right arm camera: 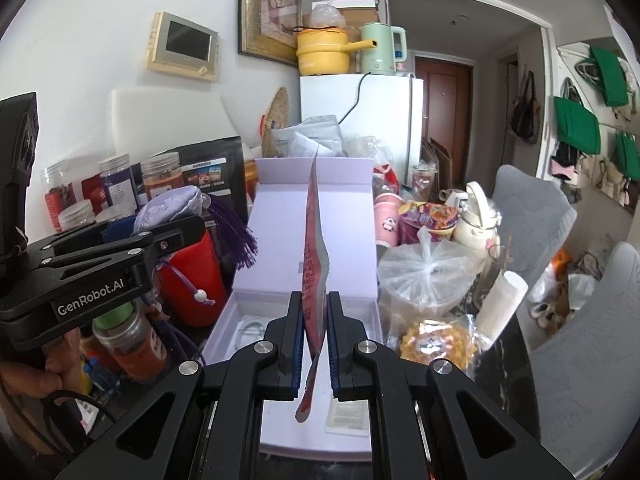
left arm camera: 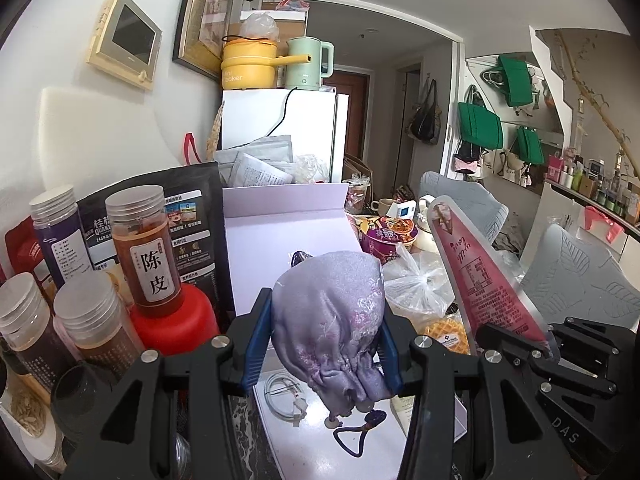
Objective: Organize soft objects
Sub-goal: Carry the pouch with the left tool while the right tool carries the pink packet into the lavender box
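My left gripper is shut on a lilac embroidered drawstring pouch, held above the open white box. Its purple cord and tassel hang down. The pouch also shows in the right wrist view, in the left gripper. My right gripper is shut on a flat pink-red foil packet, held upright and edge-on over the box. The packet also shows in the left wrist view. A white cable lies in the box.
Spice jars, a red canister and a black pouch stand left of the box. A knotted plastic bag, wrapped waffles, a noodle cup and a white kettle crowd the right. A white fridge stands behind.
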`<state>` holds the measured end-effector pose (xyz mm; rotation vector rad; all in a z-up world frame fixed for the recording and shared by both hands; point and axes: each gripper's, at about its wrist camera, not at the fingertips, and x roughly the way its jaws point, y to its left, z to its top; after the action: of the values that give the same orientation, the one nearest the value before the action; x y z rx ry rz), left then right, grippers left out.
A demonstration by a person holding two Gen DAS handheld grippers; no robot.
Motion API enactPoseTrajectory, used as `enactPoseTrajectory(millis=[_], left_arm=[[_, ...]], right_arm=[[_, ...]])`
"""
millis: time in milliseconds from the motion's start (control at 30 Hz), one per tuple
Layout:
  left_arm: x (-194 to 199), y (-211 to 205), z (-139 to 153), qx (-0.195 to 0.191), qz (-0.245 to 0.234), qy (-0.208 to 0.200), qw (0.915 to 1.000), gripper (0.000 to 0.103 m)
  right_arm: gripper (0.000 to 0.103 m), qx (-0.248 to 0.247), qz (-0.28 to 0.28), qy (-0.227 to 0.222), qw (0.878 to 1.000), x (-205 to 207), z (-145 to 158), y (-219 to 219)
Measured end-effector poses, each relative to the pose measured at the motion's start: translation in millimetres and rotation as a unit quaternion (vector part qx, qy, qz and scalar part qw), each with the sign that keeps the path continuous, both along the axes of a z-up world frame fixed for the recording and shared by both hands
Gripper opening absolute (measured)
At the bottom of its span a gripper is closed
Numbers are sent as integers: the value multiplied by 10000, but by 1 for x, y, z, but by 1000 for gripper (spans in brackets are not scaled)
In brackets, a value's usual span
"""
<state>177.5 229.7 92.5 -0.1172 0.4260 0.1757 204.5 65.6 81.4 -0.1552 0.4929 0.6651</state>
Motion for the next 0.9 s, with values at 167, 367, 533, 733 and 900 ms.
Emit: enactPoseTrajectory(millis=[167, 367, 533, 733, 900], left_arm=[[17, 8, -17, 5, 116, 212, 9997, 47], [33, 9, -33, 142, 195, 443, 9987, 47], [47, 5, -47, 213, 210, 644, 9975, 47], [60, -1, -64, 308, 155, 898, 9954, 47], [73, 2, -81, 247, 153, 1193, 9924, 47]], right_arm=[[10, 43, -58, 35, 10000, 19, -5, 11], [10, -50, -66, 304, 9995, 40, -26, 24], [10, -201, -45, 394, 9990, 50, -36, 26], [11, -388, -33, 634, 9972, 62, -51, 31], [11, -546, -18, 845, 9949, 70, -65, 35]])
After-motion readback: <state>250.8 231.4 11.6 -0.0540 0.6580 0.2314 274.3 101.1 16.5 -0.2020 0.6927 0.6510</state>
